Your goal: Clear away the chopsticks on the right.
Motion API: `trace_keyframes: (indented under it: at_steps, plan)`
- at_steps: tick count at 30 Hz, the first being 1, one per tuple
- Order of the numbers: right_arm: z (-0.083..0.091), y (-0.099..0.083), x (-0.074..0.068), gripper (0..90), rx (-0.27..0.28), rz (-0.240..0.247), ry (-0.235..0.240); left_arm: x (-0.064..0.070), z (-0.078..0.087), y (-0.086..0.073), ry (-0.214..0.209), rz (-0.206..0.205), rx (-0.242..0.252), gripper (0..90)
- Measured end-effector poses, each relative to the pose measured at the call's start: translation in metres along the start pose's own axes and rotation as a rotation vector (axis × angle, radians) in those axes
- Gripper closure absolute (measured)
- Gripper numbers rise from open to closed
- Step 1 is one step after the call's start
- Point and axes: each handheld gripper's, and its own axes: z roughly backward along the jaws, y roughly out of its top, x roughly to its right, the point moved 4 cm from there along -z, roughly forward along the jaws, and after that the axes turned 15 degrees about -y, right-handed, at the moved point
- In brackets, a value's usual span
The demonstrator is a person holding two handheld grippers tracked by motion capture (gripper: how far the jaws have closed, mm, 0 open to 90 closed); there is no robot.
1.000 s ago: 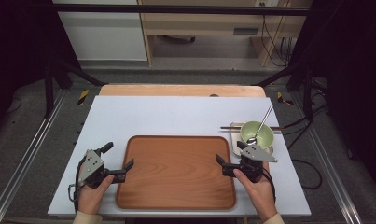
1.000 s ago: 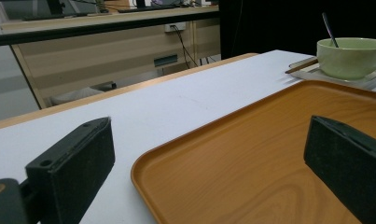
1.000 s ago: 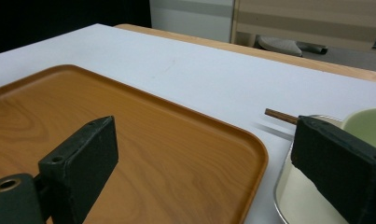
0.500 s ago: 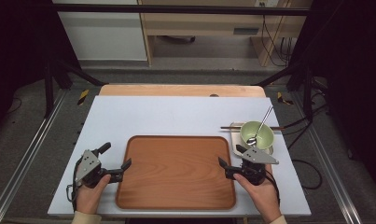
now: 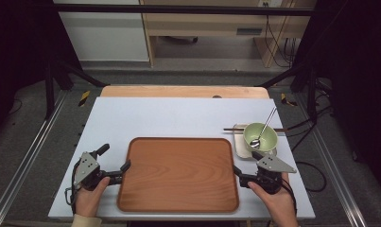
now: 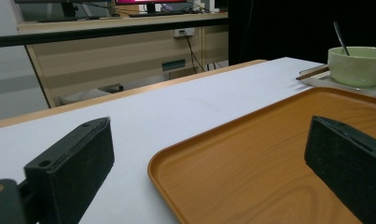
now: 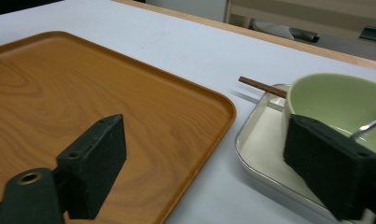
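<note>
White tabletop carries a wooden tray at centre front. Left gripper spread wide, straddling the tray's left edge; right gripper likewise released at the right edge — its far jaw cuts off the green bowl. Spoon bowl-end hidden in gripper views — chopsticks partly covered.

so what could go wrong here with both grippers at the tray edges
1. The left gripper and right gripper are open at opposite edges of the wooden tray; an uneven grip or lift could tilt it.
2. The right gripper sits close to the green bowl, which stands on a small white tray. A sideways move might knock it.
3. The spoon leans loosely in the bowl and could tip out if bumped.
</note>
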Motion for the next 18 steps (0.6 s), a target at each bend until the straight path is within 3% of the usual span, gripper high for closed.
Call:
trace_keyframes:
  at_steps: [5,9,13,18]
  plan:
    - [0.007,-0.005,0.01,5.9,-0.001,-0.04,-0.019,0.0,0.0,0.0,0.003,0.0,0.004,0.8]
    - [0.013,-0.007,0.02,6.5,0.009,-0.058,-0.044,-0.001,0.002,0.0,0.012,0.005,0.006,0.8]
    - [0.023,-0.006,0.038,10.1,0.03,-0.092,-0.099,-0.002,0.004,0.0,0.019,0.002,0.006,0.8]
    - [0.032,-0.007,0.065,16.6,0.005,-0.064,-0.198,-0.003,0.005,-0.001,0.026,-0.002,0.003,0.8]
